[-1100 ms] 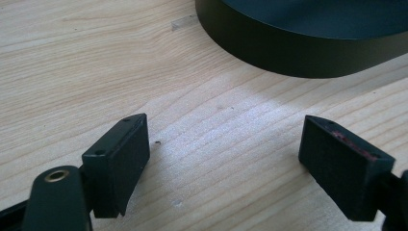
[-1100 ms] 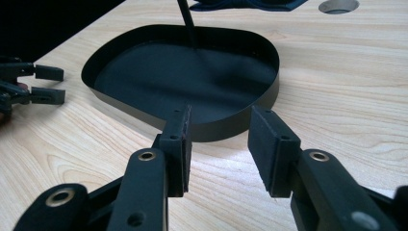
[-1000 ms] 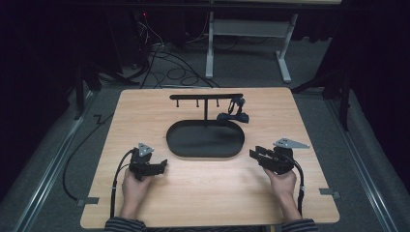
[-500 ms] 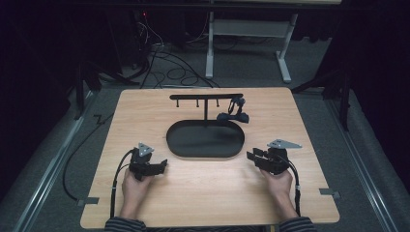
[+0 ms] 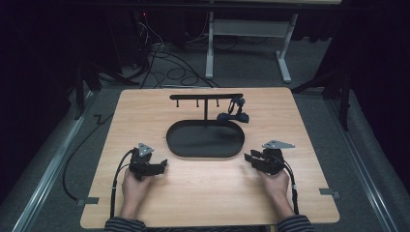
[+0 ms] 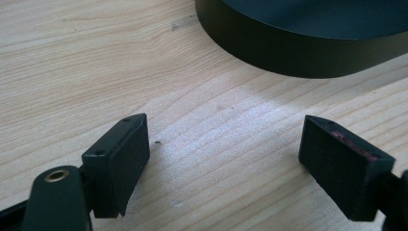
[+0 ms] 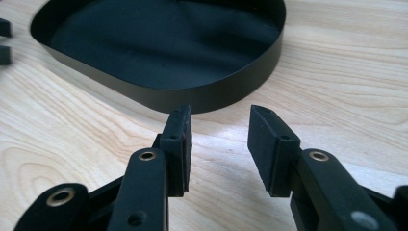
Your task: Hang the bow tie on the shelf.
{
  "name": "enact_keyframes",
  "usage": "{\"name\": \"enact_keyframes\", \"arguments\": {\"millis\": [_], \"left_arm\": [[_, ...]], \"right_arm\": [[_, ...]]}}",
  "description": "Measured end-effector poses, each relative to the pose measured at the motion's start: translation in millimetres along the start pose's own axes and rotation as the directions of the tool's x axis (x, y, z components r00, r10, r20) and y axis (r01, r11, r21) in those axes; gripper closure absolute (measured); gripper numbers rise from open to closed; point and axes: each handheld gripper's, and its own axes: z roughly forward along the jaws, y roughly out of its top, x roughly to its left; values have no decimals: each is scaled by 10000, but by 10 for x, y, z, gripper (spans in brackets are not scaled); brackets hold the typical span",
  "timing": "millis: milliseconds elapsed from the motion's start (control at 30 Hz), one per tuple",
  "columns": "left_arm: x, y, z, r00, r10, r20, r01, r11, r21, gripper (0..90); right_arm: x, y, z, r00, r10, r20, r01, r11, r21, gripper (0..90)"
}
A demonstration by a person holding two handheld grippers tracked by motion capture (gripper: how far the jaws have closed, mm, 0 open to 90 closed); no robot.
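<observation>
Black oval tray [image 5: 205, 139] lengthwise left-right, tongs [image 5: 162, 166] apart

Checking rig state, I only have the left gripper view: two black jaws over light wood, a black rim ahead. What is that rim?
Observer: It is the wall of a black oval tray with a T-shaped black hanger rack rising from its far side.
Operator: Anything on the rack?
Observer: A small dark object hangs at its right end; too small to identify.
Operator: Right gripper?
Observer: The right gripper is open, narrower than the left gripper, facing the tray, empty.
</observation>
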Motion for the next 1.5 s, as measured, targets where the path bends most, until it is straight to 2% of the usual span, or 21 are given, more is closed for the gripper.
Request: {"name": "enact_keyframes", "arguments": {"millis": [500, 967, 1133, 1267, 1500], "left_arm": [[0, 0, 0, 10000, 3, -2, -3, 10000, 1, 185], [-1, 0, 0, 10000, 0, 1, 0, 10000, 2, 185], [-1, 0, -1, 10000, -1, 6, 1, 10000, 2, 185], [-2, -1, -2, 10000, 39, 30, -39, 10000, 16, 185], [-3, -1, -3, 10000, 44, 33, -44, 10000, 23, 185]], "right_arm": [[-18, -25, 94, 9946, -409, 953, 381, 9988, 310, 626], [-19, -77, 173, 9893, -651, 1305, 573, 9964, 623, 601], [-16, -83, 179, 9895, -710, 1259, 636, 9960, 622, 513], [44, -86, 196, 9821, -1204, 1449, 1096, 9908, 800, 439], [40, -88, 196, 9828, -1120, 1468, 1011, 9917, 799, 407]]}}
